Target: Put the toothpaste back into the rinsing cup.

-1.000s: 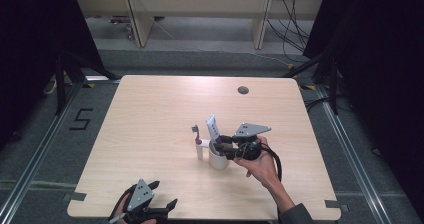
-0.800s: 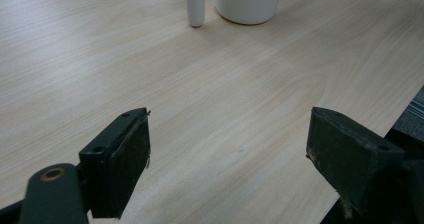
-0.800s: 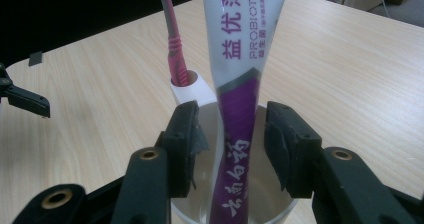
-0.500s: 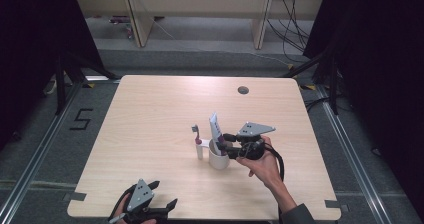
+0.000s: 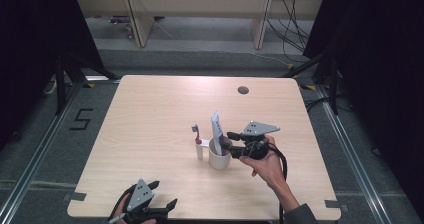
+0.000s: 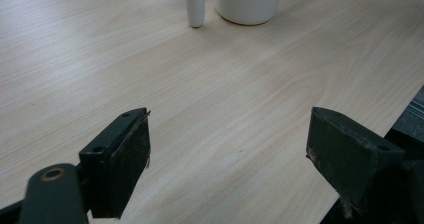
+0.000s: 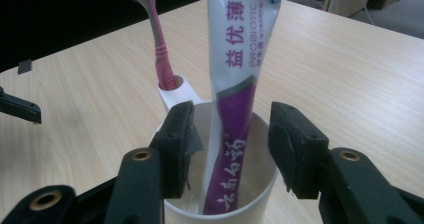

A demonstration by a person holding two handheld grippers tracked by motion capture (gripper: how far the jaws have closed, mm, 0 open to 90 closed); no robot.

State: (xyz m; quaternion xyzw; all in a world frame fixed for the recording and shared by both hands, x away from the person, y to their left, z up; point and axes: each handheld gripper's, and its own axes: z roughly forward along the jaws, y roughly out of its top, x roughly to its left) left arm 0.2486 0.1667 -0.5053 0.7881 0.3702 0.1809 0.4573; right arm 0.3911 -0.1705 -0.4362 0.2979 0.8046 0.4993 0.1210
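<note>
A white cup [image 5: 219,160] stands mid-table with a white and purple toothpaste tube [image 5: 216,128] upright in it. A pink toothbrush [image 5: 196,133] stands in the small holder on the cup's side. My right gripper [image 5: 229,140] reaches over the cup's rim from the right. In the right gripper view its jaws flank the tube [image 7: 235,84] with a gap on each side; they have just been opening, and the right gripper [image 7: 230,139] is open. The toothbrush [image 7: 159,44] rises behind the cup [image 7: 265,196]. My left gripper [image 5: 164,194] rests open at the table's front edge, with nothing between its jaws.
The left gripper view looks across bare wood from the left gripper [image 6: 227,144] to the cup's base [image 6: 249,4] and the holder's stem [image 6: 195,6]. A round cable hole [image 5: 243,90] lies near the table's far edge. Shelving and cables sit on the floor beyond.
The right gripper's jaws have spread apart off the toothpaste tube, which stays standing in the cup. The left gripper has not moved.
</note>
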